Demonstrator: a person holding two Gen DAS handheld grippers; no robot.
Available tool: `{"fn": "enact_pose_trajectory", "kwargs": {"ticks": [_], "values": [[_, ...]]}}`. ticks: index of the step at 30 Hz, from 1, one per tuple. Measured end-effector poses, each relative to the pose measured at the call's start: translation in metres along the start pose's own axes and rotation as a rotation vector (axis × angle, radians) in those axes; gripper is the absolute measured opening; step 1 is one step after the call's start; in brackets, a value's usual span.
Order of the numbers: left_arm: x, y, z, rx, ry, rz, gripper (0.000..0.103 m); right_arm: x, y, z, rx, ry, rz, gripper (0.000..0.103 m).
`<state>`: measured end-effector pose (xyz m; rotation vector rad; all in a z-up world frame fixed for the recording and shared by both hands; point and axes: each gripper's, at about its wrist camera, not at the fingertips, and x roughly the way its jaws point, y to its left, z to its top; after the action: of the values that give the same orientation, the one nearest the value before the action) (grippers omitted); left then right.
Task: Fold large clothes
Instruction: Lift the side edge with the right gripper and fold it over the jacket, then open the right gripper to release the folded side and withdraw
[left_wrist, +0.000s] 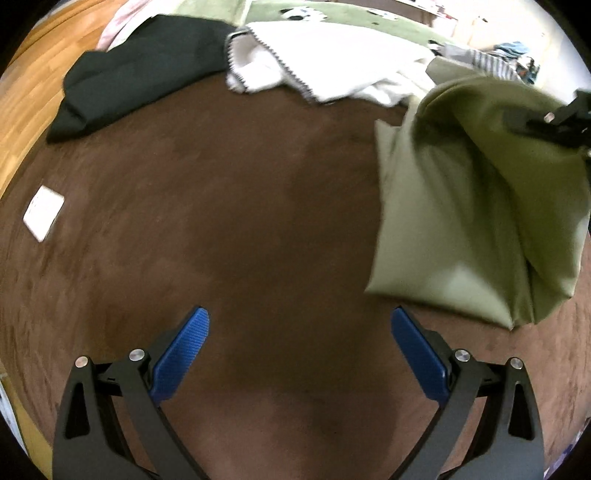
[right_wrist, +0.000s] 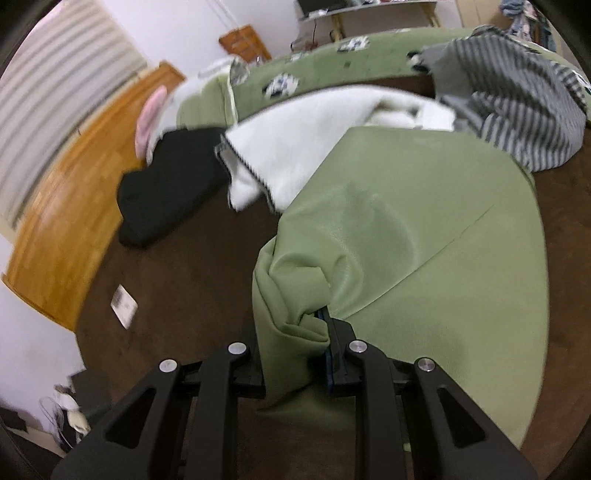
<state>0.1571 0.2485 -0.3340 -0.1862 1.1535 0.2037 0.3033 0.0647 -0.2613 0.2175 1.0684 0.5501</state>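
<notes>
My right gripper (right_wrist: 295, 354) is clamped on a bunched fold of the smooth olive-green garment (right_wrist: 424, 240); I can see cloth gathered between the black fingers, with a sliver of blue pad beside it. I judge the grip sits at an edge so the piece can be carried or laid over itself. The rest of the garment drapes away from the jaws onto the dark brown carpet (right_wrist: 177, 288). My left gripper (left_wrist: 300, 349) stands wide with nothing between its blue pads (left_wrist: 184, 354), poised over bare carpet just beside the garment's near corner, likely free to take a second edge. Further out lie a black garment (left_wrist: 140, 74), a white fleece blanket with dark stitched trim (left_wrist: 325, 55) and a grey striped garment (right_wrist: 517, 103), heaped well apart, presumably waiting their turn. A small white card (left_wrist: 43, 212) lies off to one side.
</notes>
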Motion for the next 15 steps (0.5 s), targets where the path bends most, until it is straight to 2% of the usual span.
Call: {"fn": "enact_pose_trajectory", "kwargs": {"ticks": [8, 15], "values": [[0.012, 0.038, -0.025, -0.072, 0.037, 0.016, 0.097, 0.073, -0.014, -0.044, 0.013, 0.125, -0.077, 0.021], [0.017, 0.047, -0.035, -0.091, 0.057, 0.015, 0.097, 0.083, -0.016, -0.048, 0.012, 0.14, -0.095, 0.021]]}}
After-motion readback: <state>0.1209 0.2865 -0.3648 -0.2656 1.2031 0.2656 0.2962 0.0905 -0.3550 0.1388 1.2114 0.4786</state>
